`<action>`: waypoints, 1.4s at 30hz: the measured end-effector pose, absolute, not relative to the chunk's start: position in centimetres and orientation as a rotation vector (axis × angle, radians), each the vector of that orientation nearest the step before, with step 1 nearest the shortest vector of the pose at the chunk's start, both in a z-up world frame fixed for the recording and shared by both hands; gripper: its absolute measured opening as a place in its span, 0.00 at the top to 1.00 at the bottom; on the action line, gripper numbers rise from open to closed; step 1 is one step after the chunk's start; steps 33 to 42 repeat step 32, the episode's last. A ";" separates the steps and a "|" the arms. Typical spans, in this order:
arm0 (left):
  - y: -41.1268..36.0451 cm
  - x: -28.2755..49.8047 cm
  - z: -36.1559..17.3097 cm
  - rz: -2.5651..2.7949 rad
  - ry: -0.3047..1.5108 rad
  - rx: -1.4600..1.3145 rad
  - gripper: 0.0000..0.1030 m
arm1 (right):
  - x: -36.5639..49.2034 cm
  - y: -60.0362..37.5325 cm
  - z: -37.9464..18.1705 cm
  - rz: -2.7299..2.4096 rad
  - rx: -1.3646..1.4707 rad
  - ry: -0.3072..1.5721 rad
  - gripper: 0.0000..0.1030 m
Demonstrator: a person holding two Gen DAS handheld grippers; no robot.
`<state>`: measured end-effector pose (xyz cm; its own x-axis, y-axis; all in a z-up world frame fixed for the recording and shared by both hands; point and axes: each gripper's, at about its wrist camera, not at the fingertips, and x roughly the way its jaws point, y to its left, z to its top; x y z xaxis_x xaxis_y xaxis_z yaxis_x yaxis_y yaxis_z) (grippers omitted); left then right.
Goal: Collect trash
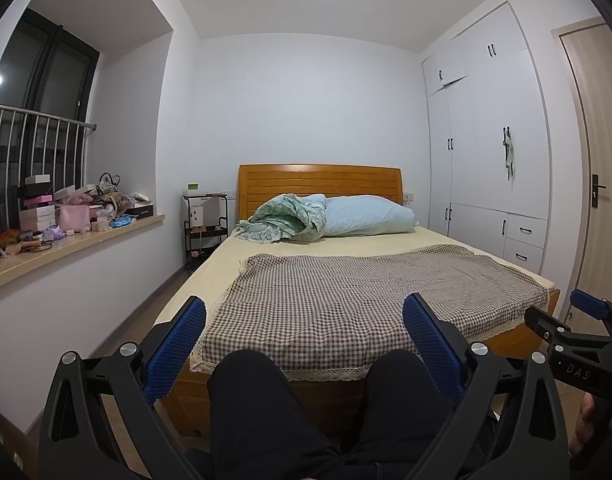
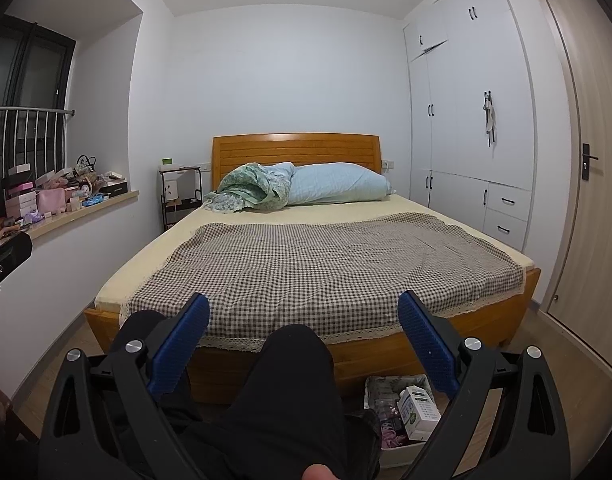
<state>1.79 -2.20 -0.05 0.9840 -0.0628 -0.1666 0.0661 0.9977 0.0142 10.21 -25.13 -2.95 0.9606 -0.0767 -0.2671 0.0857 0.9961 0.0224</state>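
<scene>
My left gripper [image 1: 304,332] is open and empty, held above the person's black-trousered knees [image 1: 246,392] and facing the bed. My right gripper [image 2: 304,330] is open and empty too, at the same height; its tip also shows at the right edge of the left wrist view [image 1: 586,304]. A white bin [image 2: 402,412] with a white carton and other litter stands on the floor at the foot of the bed, just below my right gripper's right finger. No loose trash shows on the checkered cloth [image 2: 318,264].
A wooden bed [image 1: 318,184] with a rolled quilt and pillow fills the middle. A window sill [image 1: 66,240] at the left carries several boxes and clutter. A black trolley [image 1: 206,228] stands beside the headboard. White wardrobes [image 1: 486,160] and a door [image 1: 602,200] line the right wall.
</scene>
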 end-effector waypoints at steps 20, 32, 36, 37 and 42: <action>-2.6 2.1 -0.3 -0.065 0.187 0.014 0.07 | 10.4 -25.5 -3.1 -0.083 0.042 0.274 0.12; -1.0 10.0 -2.2 -0.092 0.313 -0.027 0.07 | 15.1 -27.5 -4.1 -0.134 0.079 0.291 0.12; -1.0 10.0 -2.2 -0.092 0.313 -0.027 0.07 | 15.1 -27.5 -4.1 -0.134 0.079 0.291 0.12; -1.0 10.0 -2.2 -0.092 0.313 -0.027 0.07 | 15.1 -27.5 -4.1 -0.134 0.079 0.291 0.12; -1.0 10.0 -2.2 -0.092 0.313 -0.027 0.07 | 15.1 -27.5 -4.1 -0.134 0.079 0.291 0.12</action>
